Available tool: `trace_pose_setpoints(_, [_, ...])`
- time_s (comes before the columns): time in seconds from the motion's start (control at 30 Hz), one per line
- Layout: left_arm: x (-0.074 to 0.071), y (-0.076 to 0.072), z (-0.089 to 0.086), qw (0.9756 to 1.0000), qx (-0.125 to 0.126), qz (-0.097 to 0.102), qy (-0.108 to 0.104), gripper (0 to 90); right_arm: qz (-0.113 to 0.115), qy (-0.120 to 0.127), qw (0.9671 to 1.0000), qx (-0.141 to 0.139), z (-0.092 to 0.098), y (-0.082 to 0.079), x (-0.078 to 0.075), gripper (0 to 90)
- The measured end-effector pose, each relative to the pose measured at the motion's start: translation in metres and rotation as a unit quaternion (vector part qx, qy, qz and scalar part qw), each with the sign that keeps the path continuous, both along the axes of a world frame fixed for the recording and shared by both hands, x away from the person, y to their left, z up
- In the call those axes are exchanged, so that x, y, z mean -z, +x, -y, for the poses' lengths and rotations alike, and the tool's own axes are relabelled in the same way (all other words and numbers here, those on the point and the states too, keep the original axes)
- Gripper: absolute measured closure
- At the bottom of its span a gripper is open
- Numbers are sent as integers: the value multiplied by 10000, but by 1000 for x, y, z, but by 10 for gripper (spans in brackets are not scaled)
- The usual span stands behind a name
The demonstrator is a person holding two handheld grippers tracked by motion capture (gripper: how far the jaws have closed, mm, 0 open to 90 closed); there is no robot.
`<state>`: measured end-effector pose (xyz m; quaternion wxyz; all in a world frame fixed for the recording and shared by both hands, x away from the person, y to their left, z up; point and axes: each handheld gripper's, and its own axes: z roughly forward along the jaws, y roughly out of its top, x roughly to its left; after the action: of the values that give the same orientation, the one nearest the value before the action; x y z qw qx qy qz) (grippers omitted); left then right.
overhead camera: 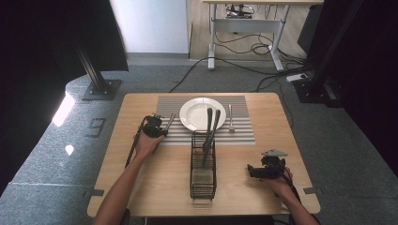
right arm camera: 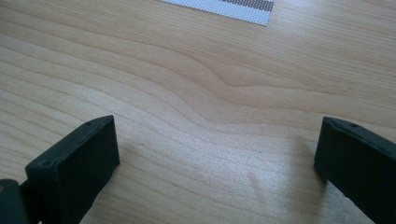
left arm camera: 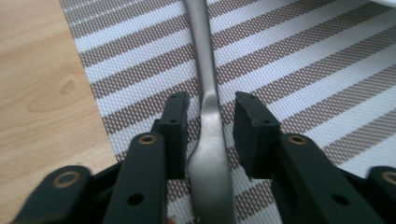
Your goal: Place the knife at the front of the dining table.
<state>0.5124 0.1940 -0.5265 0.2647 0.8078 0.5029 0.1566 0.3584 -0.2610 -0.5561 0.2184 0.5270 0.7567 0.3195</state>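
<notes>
The room had a grey carpet, with black stands at both sides and a second desk at the back, cables lying under it. The wooden table carried a striped mat at its far half. On the mat stood a white plate, and a fork lay just right of it. A black wire basket stood in the middle of the table, its far end over the mat edge, with two dark utensils leaning out toward the plate; which kind they were I could not tell.

The left gripper was at the mat's left edge, its jaws slightly apart on both sides of a metal utensil lying on the mat, not pressing it. Its working end was cut off, so spoon or knife was unclear.

The right gripper was wide open and held nothing, low over bare wood at the near right.
</notes>
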Motion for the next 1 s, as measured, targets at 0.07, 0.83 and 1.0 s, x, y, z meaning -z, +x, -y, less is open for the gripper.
trace_pose_setpoints(0.07, [0, 1, 4, 9998, -58, 91, 145, 779, 2, 0, 10000, -1, 0, 0, 0, 0])
trace_pose_setpoints(0.83, [2, 72, 12, 9956, -913, 149, -138, 797, -17, -10, 10000, -61, 1, -2, -1, 4])
trace_pose_setpoints(1.0, [3, 67, 12, 9967, -752, 166, -252, 621, -18, -16, 10000, -62, 1, -3, -1, 4])
